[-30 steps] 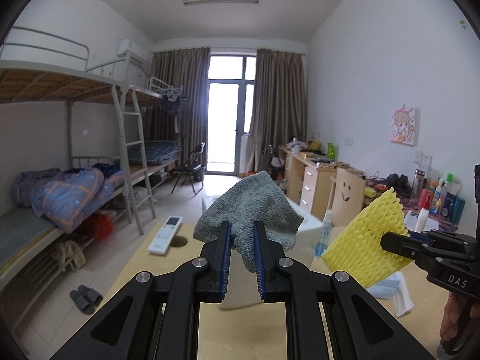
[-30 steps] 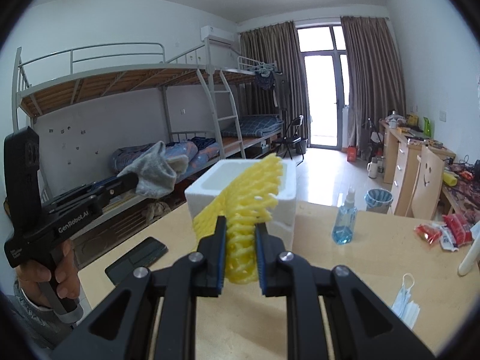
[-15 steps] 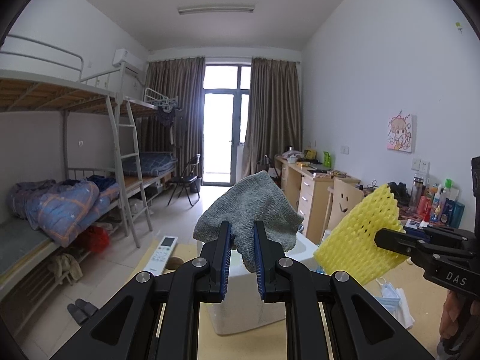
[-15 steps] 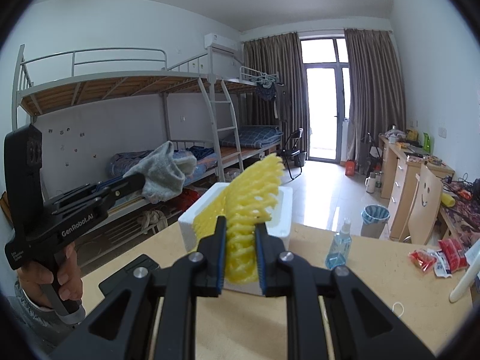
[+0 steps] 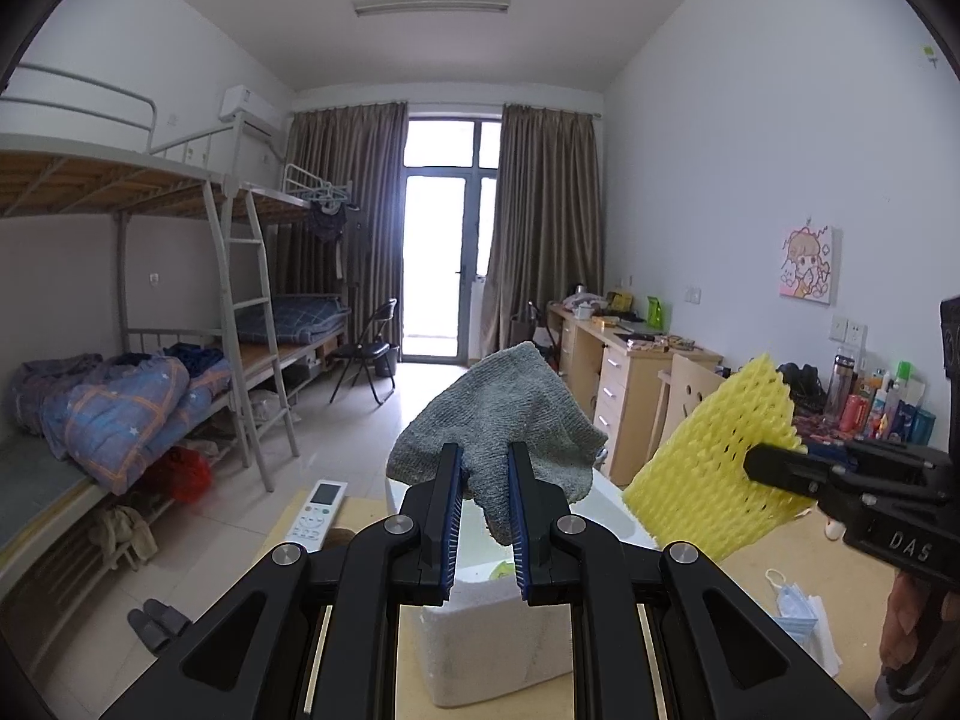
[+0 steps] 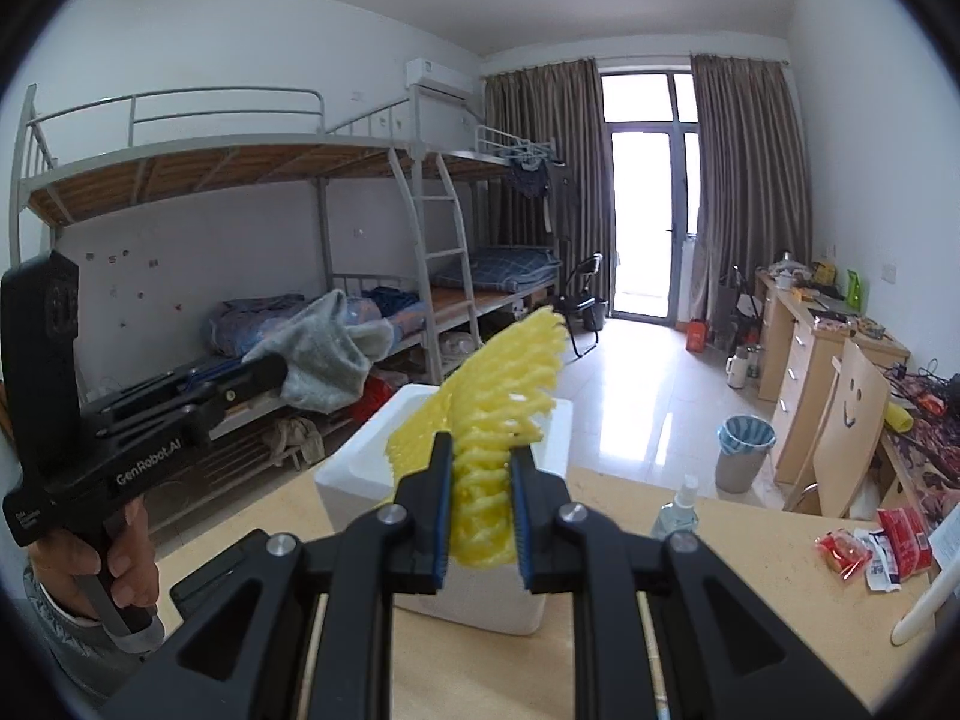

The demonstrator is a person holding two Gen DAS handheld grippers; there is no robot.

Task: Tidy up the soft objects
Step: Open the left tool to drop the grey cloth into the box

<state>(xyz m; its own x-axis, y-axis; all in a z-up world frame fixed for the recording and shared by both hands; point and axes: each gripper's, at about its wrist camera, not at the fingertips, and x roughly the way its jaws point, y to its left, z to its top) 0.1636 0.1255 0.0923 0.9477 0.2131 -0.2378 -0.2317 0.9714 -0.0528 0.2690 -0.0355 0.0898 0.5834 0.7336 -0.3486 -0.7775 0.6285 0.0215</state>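
We take the white foam box [image 5: 498,630] as our landmark: it sits on the worktop [image 6: 720,570], open at the top, and both soft things hang in the air near it.

The grey cloth [image 5: 498,420] is pinched by one lower corner in our left gripper [image 5: 485,516], whose jaws stand narrow and closed on the fabric. The rest of it stands up and fans out above the pads. In the left wrist view the cloth hangs right over the near rim of the box, with the cavity just below and ahead of the jaws.

The yellow foam net [image 6: 492,420] is clamped in our right gripper [image 6: 480,516], jaws likewise narrow and pressed on its lower end. Its long axis runs up and away from the jaws, leaning toward the box. In the right wrist view it covers the near wall and opening of the box; in the left wrist view it sits at the box's right side, above the rim.

So the box lies forward of and below both pairs of jaws. We judge the left gripper the nearer to the opening, since a strip of the interior already shows between its fingers. The next move, as we read it, is a short descent over the cavity before letting go. A remote control [image 5: 318,507] lies on the worktop to the box's left, a face mask [image 5: 798,600] to its right, and a spray bottle [image 6: 678,510] beyond it.
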